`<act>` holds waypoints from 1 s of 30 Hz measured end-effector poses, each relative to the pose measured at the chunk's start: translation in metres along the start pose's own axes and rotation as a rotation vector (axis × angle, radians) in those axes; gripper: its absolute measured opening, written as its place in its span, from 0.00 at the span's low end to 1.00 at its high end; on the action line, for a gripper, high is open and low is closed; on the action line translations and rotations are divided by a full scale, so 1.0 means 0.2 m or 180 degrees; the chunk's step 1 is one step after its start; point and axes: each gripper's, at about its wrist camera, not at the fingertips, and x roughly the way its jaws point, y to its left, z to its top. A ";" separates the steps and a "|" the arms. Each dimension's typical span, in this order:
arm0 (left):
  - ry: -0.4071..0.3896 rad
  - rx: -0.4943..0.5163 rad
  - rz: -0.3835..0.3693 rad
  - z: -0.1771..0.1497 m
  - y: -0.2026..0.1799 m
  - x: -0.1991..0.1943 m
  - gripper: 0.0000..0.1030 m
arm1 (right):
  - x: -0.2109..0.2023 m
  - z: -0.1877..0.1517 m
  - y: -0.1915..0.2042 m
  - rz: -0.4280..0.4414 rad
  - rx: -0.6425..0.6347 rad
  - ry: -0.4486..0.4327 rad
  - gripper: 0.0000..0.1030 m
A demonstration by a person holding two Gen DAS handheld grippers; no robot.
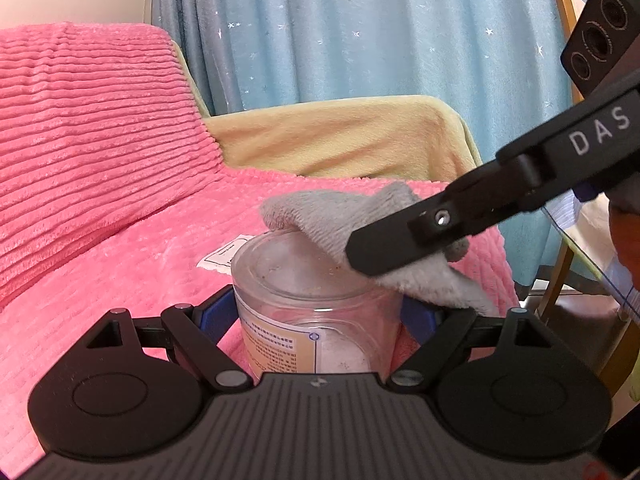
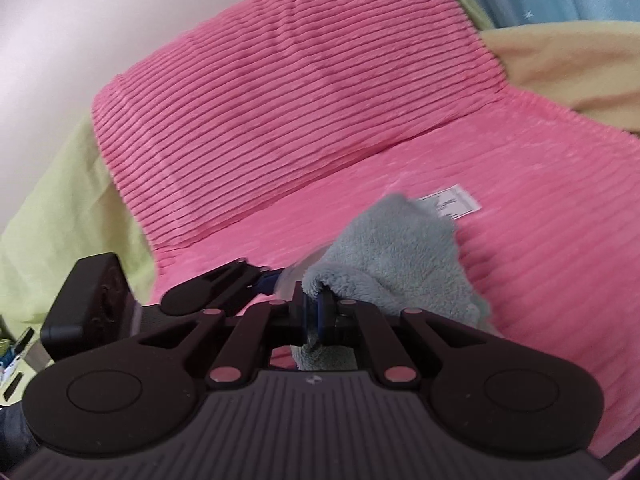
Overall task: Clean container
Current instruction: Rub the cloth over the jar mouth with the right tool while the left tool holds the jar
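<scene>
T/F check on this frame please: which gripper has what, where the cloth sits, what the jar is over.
1. The left gripper holds a clear plastic jar between its jaws. True.
2. The right gripper is open and empty. False: its jaws are shut on a grey cloth.
3. The cloth lies on the jar's open rim. True: in the left wrist view it drapes over the far and right edge.
4. The jar has a lid on. False: the mouth is open, no lid in view.
5. The scene sits over a blue blanket. False: the blanket below is pink and ribbed; the blue is a curtain behind.
</scene>
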 end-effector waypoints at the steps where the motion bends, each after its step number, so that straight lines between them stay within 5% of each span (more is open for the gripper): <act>1: 0.0001 -0.0003 0.0003 0.00 0.00 0.00 0.83 | 0.01 0.00 0.00 -0.0022 0.0001 -0.0011 0.02; 20: 0.0000 0.0034 0.0080 0.00 -0.08 0.00 0.83 | 0.10 0.08 -0.04 -0.0428 0.0014 -0.0216 0.02; 30: 0.0009 0.0085 0.0122 0.00 -0.11 0.00 0.83 | -0.01 0.00 -0.03 0.0033 0.0032 0.0005 0.02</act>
